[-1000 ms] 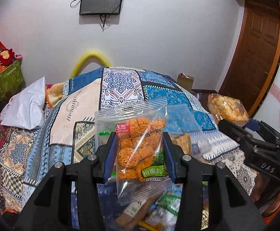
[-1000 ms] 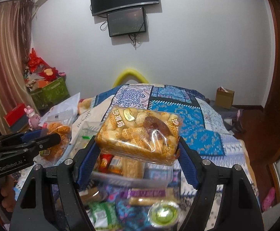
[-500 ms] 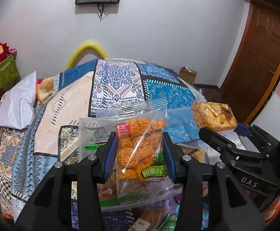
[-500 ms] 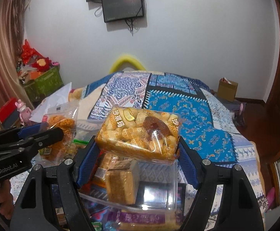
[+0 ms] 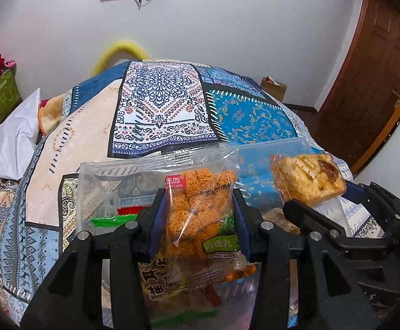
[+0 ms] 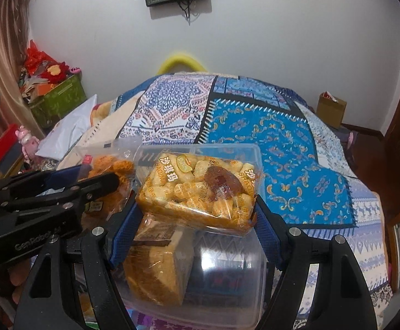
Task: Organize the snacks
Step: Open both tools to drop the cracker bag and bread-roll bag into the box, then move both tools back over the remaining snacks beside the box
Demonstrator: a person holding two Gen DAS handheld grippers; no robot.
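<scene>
Left gripper (image 5: 198,221) tilts forward and downward, its 2 blue-padded jaws clamped on the sides of a noodle-ball snack packet (image 5: 200,214), the packet upright between them. Right gripper (image 6: 197,224) sits at much the same downward pitch, jaws set wider and pressing both ends of a sachima cake pack (image 6: 200,189), held flat and level. The 2 tools ride close side by side, left one just left of the right.

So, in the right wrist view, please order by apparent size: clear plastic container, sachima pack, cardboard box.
1. clear plastic container
2. sachima pack, held nearest the camera, which inflates it
3. cardboard box, far away, so its true size is unsure
</scene>
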